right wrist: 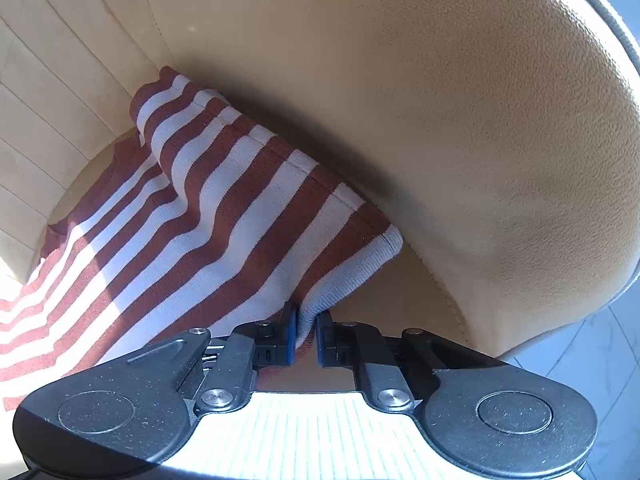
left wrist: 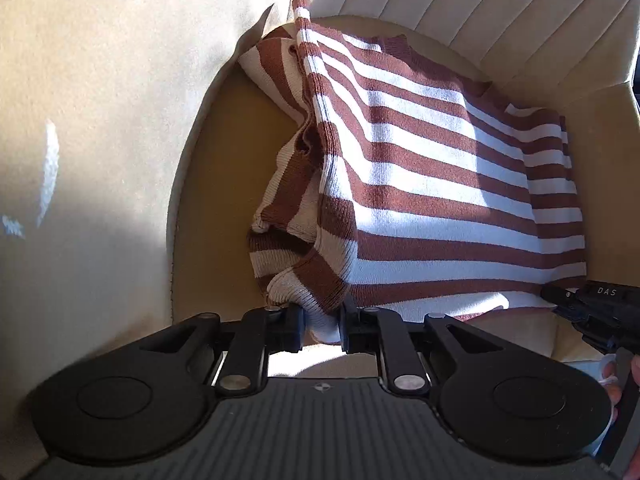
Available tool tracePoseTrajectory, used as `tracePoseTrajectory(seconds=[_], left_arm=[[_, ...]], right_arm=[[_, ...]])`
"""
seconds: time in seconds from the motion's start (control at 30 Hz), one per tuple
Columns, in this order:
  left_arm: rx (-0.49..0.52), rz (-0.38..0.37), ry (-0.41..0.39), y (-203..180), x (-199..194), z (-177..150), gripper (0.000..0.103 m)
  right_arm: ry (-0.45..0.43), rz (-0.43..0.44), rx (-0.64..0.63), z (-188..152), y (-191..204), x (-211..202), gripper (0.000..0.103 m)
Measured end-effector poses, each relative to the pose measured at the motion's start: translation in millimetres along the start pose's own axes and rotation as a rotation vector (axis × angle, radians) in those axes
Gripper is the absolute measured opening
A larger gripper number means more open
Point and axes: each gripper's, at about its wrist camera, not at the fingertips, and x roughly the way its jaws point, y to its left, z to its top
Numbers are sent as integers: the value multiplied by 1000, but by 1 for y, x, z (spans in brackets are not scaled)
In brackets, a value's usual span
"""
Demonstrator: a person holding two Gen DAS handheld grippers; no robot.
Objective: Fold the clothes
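**Striped knit on armchair seat, both near corners clamped**

Item: brown-and-white striped sweater (left wrist: 420, 184), lying across the seat cushion (left wrist: 224, 168) of a tan armchair, its far edge against the ribbed backrest (left wrist: 480, 12), its right edge along the foot of the right armrest (right wrist: 460, 120).

Grip, left: left gripper (left wrist: 320, 326) closed on a bunched lump of knit at the near left corner of the garment, by the seat's front edge. Grip, right: right gripper (right wrist: 306, 330) pinched on a thin ribbed hem at the near right corner; blue pads visible either side of the cloth.

Risks (judged):
- The right hold takes only a narrow bite of hem; a hard pull could slip it free.
- The left hold gathers several layers, so a lift may drag the loose sleeve-like roll (left wrist: 288, 184) with it and spoil the fold line.
- The armrests crowd the garment; cloth carried back could catch on them and skew.
- Uneven lift between the two corners would leave a slanted crease.

View notes: the left wrist camera shows the whole spread, the crumpled left side and the right tool at its lower right edge. The right wrist camera alone shows the hem pinch, the right armrest wall and a strip of tiled floor (right wrist: 592, 336).
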Motion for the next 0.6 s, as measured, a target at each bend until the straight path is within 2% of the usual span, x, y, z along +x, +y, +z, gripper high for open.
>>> tracePoseTrajectory(seconds=[0.03,0.1,0.23,0.3,0.4,0.53,0.57,0.6], left_arm=[[21,5,-12,-5,-10,-1,26],[87,0,-44,-20,-33,-8,25],[240,-121,-147,-62,-68,0,25],[323,-132,-193,-84,-62,18,26],[309,-53,-190,-82,-33,38,26],[352,149,-208,-53,11,51,26],[330,167,-178,-40,21,53,26],[288,149,-154,-28,28,55,26]], right_arm=[[-8,-17,-25,3,6,-2,20],[-21,-44,-80,6,16,-9,27],[-45,-54,-171,2,28,-29,29],[-52,-21,-178,4,33,-33,29],[-91,2,-245,10,47,-32,31],[-110,52,-332,30,73,-8,34],[-114,49,-360,34,81,-3,36],[-119,45,-387,37,87,2,38]])
